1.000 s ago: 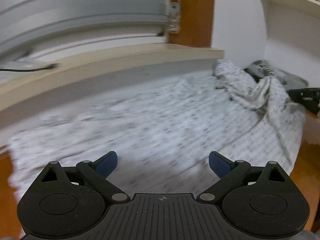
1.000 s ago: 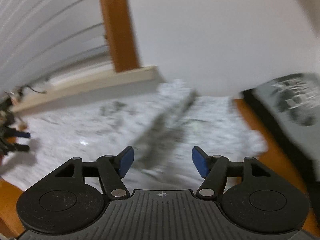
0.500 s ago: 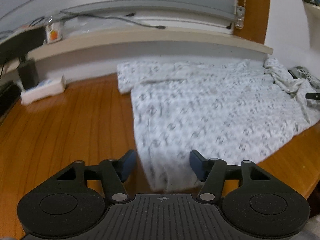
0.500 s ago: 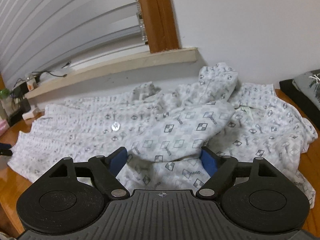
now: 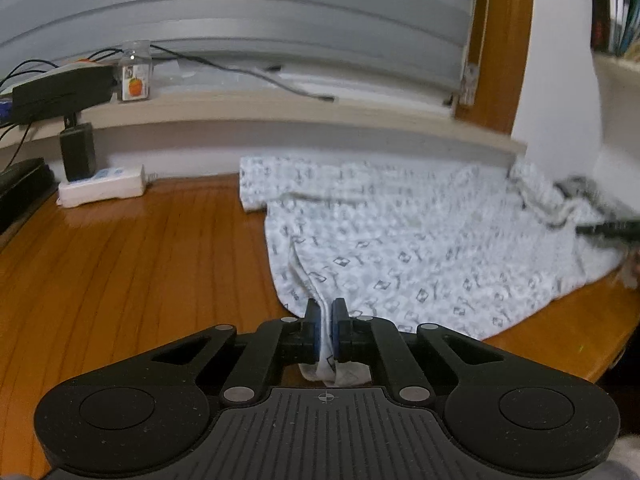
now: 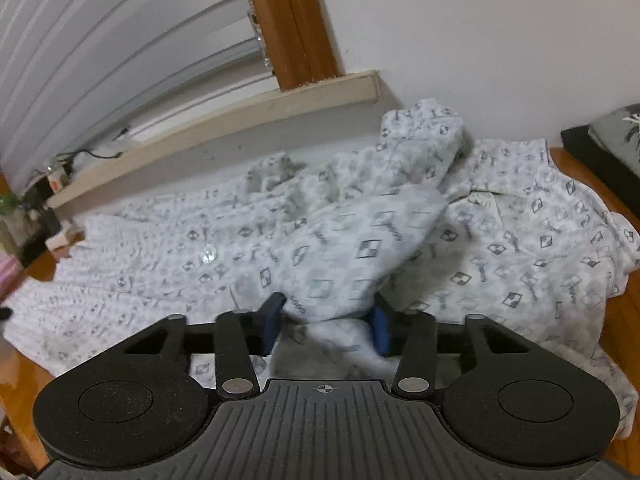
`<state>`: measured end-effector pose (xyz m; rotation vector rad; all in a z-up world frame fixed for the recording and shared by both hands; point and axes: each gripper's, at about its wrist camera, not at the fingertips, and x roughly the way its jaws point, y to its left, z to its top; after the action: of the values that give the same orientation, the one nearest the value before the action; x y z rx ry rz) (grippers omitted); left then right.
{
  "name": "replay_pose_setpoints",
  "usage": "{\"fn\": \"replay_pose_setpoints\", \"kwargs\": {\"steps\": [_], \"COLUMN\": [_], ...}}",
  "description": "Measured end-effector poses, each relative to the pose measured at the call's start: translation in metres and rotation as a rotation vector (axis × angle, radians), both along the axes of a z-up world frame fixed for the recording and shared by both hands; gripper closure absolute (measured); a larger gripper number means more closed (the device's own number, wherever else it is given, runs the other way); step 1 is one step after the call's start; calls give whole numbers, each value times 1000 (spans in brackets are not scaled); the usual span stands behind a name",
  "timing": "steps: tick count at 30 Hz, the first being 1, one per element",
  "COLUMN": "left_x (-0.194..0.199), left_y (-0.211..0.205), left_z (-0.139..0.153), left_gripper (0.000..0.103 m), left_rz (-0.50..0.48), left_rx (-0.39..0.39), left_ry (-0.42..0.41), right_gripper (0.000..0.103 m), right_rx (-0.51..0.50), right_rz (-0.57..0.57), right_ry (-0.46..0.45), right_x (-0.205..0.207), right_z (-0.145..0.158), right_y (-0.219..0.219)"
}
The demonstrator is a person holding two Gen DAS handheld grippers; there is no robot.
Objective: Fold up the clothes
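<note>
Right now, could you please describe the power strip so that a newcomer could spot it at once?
Look under the window ledge, at the back of the wooden table, left of the shirt. The power strip lies there: a long white block carrying a black adapter, pale against the dark gear beside it.

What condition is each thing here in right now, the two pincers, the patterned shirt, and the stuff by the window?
Left gripper: shut on the shirt's near corner.
Right gripper: jaws just closing, pads against a bunched fold of the shirt.
Shirt: spread on the wooden table, unfolded, rumpled at its far end.
Blinds: lowered.
Power strip: adapter plugged in.
</note>
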<state>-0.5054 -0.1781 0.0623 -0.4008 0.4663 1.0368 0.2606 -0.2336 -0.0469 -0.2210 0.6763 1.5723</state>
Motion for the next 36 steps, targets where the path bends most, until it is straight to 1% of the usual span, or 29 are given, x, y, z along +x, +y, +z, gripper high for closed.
{"fn": "replay_pose_setpoints", "kwargs": {"steps": [2,4,5,6,7,8,10,12,13,14,15,16,18,20,22,25,27,28,29,32,34,36], "left_x": [6,11,14,18,23,29,43,63,73,84,95,106,125,141,155,173,185,190,194,206,211,210], "left_y": [0,1,2,2,3,5,7,9,10,12,13,13,10,6,2,-6,-13,-16,-19,-24,-22,-19], "left_z": [0,3,6,11,16,20,29,33,34,33,31,29,24,18,9,2,-1,-3,-4,-10,-13,-16], "left_gripper": [93,90,83,79,70,62,52,50,50,47,47,47,49,56,62,62,61,58,56,57,68,73], "left_rz": [4,19,29,35,37,22,-9,-51,-74,-97,-121,-145,-202,-266,-320,-385,-441,-461,-478,-518,-529,-533], "left_rx": [-8,6,22,44,64,79,106,118,119,116,111,106,99,85,66,64,57,58,63,71,75,71], "left_ry": [27,49,59,73,84,87,84,76,73,70,68,77,93,99,114,133,137,146,159,212,243,245], "right_gripper": [79,81,82,82,82,80,72,61,57,52,47,46,46,46,45,45,44,44,43,41,41,41], "right_rx": [18,48,65,78,79,71,40,4,-6,-8,-8,-8,-13,-20,-30,-31,-27,-27,-24,-5,10,24], "right_rz": [4,12,18,25,30,34,39,45,38,20,2,-21,-70,-104,-128,-154,-165,-168,-175,-206,-225,-242], "right_ry": [-12,-43,-67,-95,-120,-145,-187,-225,-231,-224,-212,-199,-182,-150,-124,-54,7,32,48,67,78,85], "right_x": [0,-3,-6,-7,-10,-13,-16,-17,-15,-11,-6,-2,7,14,17,19,21,20,20,18,19,21], "right_z": [5,16,24,32,38,43,44,42,40,38,35,31,24,17,11,1,-5,-8,-10,-10,-12,-14], "right_y": [-3,-6,-6,-6,-5,-2,-1,-2,-7,-16,-26,-39,-66,-89,-107,-124,-128,-128,-126,-117,-110,-104]}}
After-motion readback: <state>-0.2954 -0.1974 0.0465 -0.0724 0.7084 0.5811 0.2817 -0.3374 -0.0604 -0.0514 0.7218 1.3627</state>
